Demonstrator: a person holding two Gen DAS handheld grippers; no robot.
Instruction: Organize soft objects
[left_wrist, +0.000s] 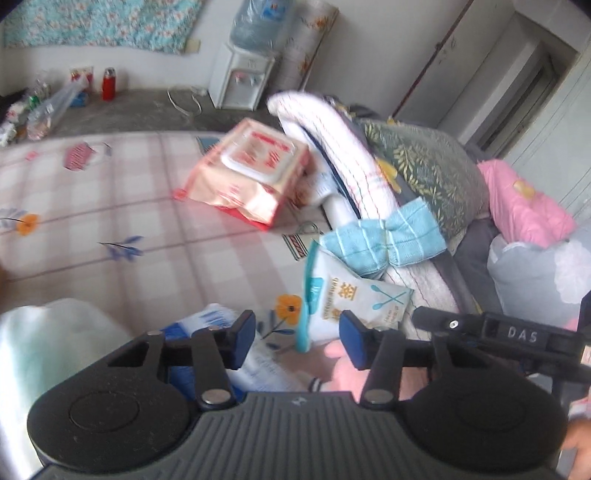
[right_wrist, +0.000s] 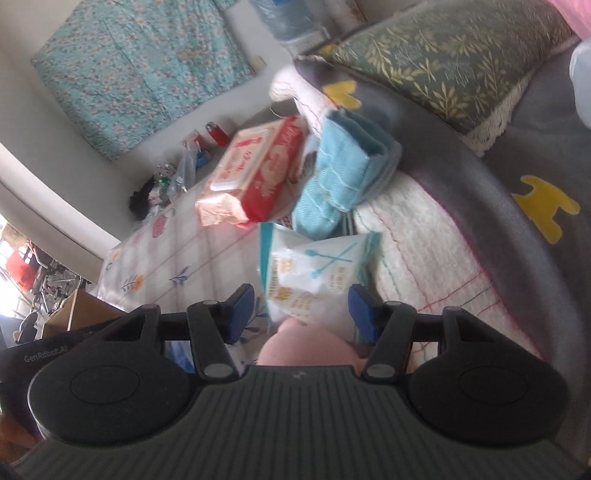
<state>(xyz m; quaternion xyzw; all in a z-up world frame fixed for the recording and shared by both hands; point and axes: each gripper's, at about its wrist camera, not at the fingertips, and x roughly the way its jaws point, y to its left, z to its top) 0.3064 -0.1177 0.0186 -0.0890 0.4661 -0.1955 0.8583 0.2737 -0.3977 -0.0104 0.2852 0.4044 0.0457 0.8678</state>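
On the checked bed sheet (left_wrist: 110, 192) lie a red and peach wipes pack (left_wrist: 251, 173) (right_wrist: 255, 170), a folded light blue towel (left_wrist: 384, 240) (right_wrist: 347, 166) and a white packet with a teal spoon print (left_wrist: 354, 295) (right_wrist: 310, 273). My left gripper (left_wrist: 297, 339) is open above the sheet, just left of the packet. A blurred pink soft thing (left_wrist: 343, 362) (right_wrist: 306, 343) lies under both grippers. My right gripper (right_wrist: 303, 314) is open, with the packet's near end showing between its pads. One of its fingers (left_wrist: 480, 326) reaches in from the right.
A white quilted blanket (left_wrist: 332, 140) and a green leaf pillow (left_wrist: 424, 162) are piled on the right, with a pink pillow (left_wrist: 524, 206) behind. A blue and white pack (left_wrist: 214, 321) and a pale soft bundle (left_wrist: 44, 343) lie near left. A water dispenser (left_wrist: 243, 74) stands beyond the bed.
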